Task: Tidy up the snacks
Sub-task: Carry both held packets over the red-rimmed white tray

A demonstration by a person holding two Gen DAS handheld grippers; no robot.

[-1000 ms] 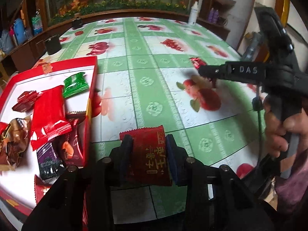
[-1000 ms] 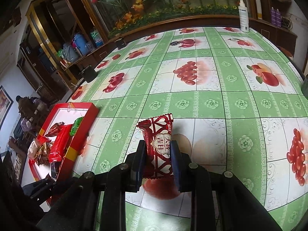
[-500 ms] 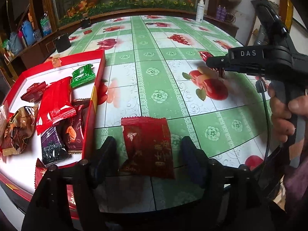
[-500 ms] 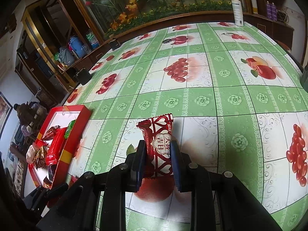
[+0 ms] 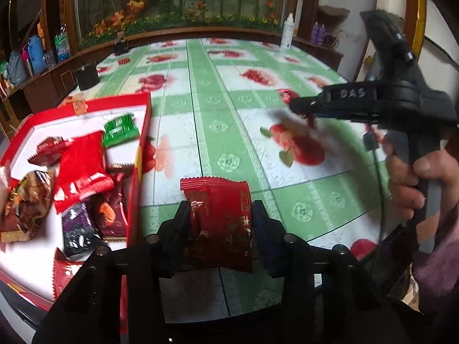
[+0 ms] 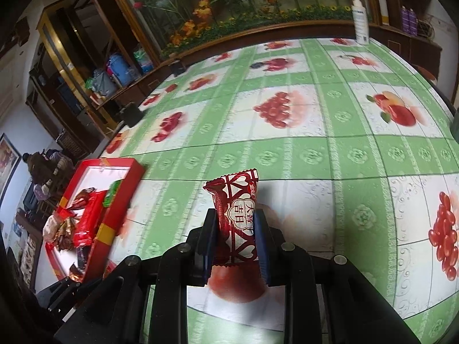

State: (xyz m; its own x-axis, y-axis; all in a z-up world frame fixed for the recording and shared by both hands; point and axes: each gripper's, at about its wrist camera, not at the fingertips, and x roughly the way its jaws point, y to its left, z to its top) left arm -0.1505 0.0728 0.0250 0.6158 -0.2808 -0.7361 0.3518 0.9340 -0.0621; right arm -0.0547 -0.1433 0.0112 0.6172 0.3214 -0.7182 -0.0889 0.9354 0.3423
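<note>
Left wrist view: a glossy dark red snack packet [image 5: 221, 220] with crimped ends and gold lettering is pinched between the 2 black fingers of the left gripper [image 5: 219, 223], just beside the red tray [image 5: 140, 154]. Crinkly foil and plastic snacks are piled in the white-lined tray, among them a green packet [image 5: 120, 127] and a bright red packet [image 5: 81, 169]. Right wrist view: a narrow red packet with white heart pattern [image 6: 238, 218] is clamped upright by the right gripper [image 6: 235, 229], above a shiny green-and-white fruit-print tablecloth [image 6: 315, 143]. A white spray bottle [image 6: 360, 25] is seen at the table's far edge.
</note>
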